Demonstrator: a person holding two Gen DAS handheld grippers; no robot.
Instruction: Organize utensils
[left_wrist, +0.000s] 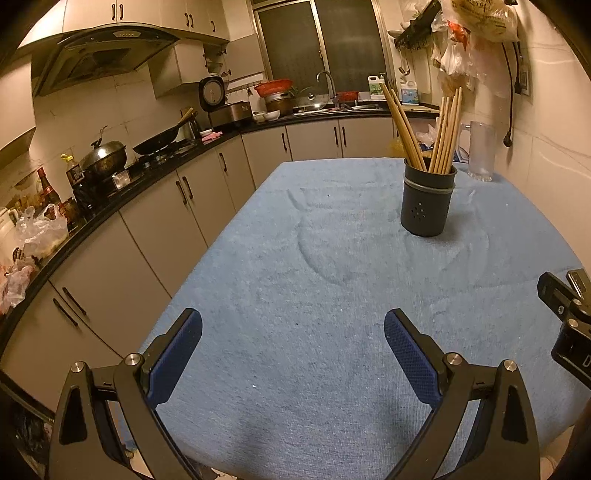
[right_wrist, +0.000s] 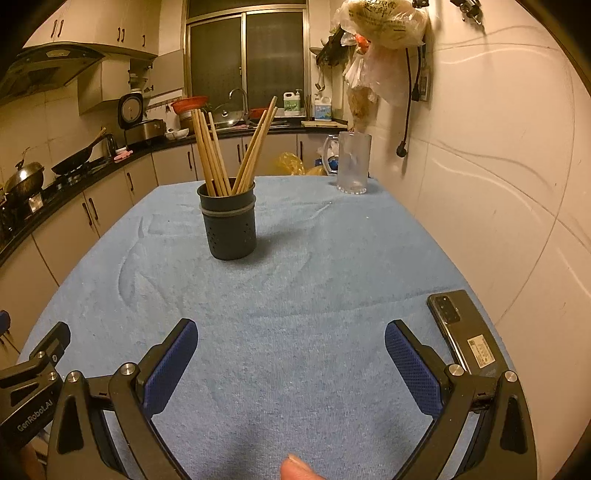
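We hold the left tool (left_wrist: 293, 341) spread and empty at lower centre of its view. The dark holder (left_wrist: 427, 201), upper right there, keeps the wooden chopsticks (left_wrist: 445, 133) upright on the blue-clothed bench (left_wrist: 314, 277). The right tool (right_wrist: 291, 350) is likewise spread and empty. We judge the chopsticks light, stiff and smooth, best pinched near their upper ends.
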